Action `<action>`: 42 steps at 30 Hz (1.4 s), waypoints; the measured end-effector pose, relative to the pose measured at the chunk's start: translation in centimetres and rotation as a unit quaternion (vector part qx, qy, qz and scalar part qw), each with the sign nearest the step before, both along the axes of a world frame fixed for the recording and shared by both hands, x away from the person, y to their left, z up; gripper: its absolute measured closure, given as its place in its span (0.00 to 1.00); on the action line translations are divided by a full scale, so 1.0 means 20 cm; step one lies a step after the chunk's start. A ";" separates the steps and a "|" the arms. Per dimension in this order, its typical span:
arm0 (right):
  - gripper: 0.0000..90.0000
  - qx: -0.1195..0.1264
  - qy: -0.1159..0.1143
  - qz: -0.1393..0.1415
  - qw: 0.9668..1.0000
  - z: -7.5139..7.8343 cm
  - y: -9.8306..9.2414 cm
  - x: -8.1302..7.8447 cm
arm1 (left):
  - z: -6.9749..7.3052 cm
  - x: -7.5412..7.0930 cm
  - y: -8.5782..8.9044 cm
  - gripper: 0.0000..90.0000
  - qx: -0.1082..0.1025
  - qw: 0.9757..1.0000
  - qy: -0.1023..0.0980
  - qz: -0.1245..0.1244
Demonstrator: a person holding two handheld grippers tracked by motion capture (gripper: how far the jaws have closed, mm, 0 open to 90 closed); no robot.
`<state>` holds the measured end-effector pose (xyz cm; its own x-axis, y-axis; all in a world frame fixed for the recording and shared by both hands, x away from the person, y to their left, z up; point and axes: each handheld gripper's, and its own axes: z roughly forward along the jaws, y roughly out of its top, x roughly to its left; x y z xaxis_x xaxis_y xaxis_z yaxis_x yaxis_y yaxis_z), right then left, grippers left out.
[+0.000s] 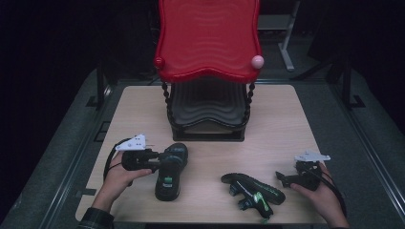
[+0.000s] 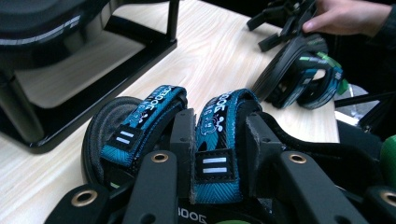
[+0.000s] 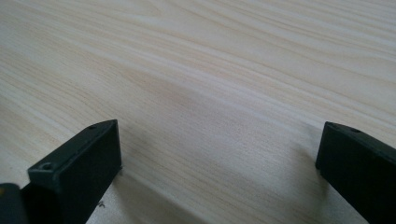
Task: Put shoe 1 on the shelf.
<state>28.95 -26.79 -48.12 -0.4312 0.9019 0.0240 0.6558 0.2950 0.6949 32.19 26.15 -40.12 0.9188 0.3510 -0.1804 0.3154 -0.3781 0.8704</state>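
A black sandal (image 1: 169, 177) with blue straps is at the front left of the wooden table (image 1: 282, 119). My left gripper (image 1: 156, 160) reaches it from the left. In the left gripper view my left gripper (image 2: 219, 128) is shut on one blue strap (image 2: 215, 122), with a second blue strap (image 2: 140, 121) just outside the left jaw. The matching sandal (image 1: 252, 191) lies on its side at the front, right of centre, and reappears further off as the other sandal (image 2: 299, 70). My right gripper (image 1: 282, 177) rests just right of it, and this right gripper (image 3: 219, 154) is open over bare wood.
A two-level rack stands at the back of the table, with a red upper shelf (image 1: 207, 43) and a black lower shelf (image 1: 207, 112) whose base (image 2: 107, 70) lies close to the held sandal. Dark floor surrounds the table.
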 end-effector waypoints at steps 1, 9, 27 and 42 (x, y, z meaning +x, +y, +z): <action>0.00 0.000 0.000 0.000 1.000 0.00 0.00 0.00 | 0.01 0.00 -0.01 0.76 -0.001 1.000 -0.002 -0.001; 0.00 0.000 0.000 0.000 1.000 0.00 0.00 0.00 | 0.12 0.00 -0.05 0.76 -0.022 1.000 -0.010 -0.006; 0.00 0.000 0.000 0.000 1.000 0.00 0.00 0.00 | 0.40 0.01 -0.14 0.77 -0.041 0.998 -0.026 -0.035; 0.00 0.000 0.000 0.000 1.000 0.00 0.00 0.00 | 0.71 0.05 -0.23 0.77 -0.063 0.995 -0.053 -0.063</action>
<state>28.93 -26.79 -48.10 -0.4317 0.9017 0.0247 0.6557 0.2949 0.6950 33.24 21.59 -26.01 0.9702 0.2135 -0.1147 0.1758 -0.2943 0.9394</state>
